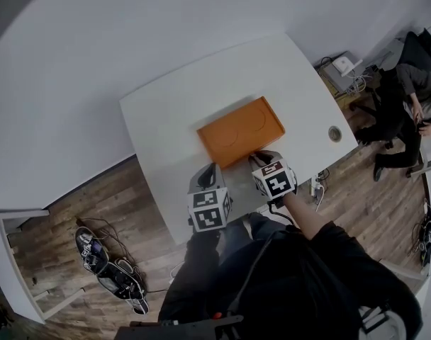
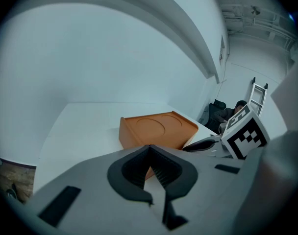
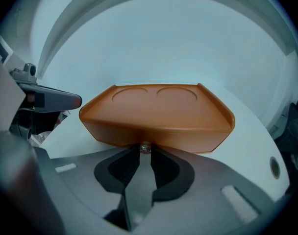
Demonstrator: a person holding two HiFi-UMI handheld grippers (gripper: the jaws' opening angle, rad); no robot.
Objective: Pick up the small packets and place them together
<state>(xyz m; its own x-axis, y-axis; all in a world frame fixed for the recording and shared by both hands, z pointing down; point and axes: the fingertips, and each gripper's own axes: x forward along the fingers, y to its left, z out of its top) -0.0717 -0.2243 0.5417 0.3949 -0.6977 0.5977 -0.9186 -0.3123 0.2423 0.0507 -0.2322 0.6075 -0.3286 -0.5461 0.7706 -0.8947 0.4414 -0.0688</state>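
Right gripper view is showing the only candidate packet: a small glossy item (image 3: 145, 147) pinched at the tips of the right tool (image 3: 145, 153), whose jaws are standing narrow on it, against the near wall of the orange tray (image 3: 159, 133). It is too small for us to confirm as a packet. We are judging the pick-up step to be in hand. The next move is calling for a lift clear of the wall without dragging the tray. The left tool (image 2: 150, 148) is sitting just beside the tray's near left corner, tips together, empty. We are counting one item, one tray with two round recesses (image 3: 130, 94), two tools and one white surface (image 1: 173, 119).
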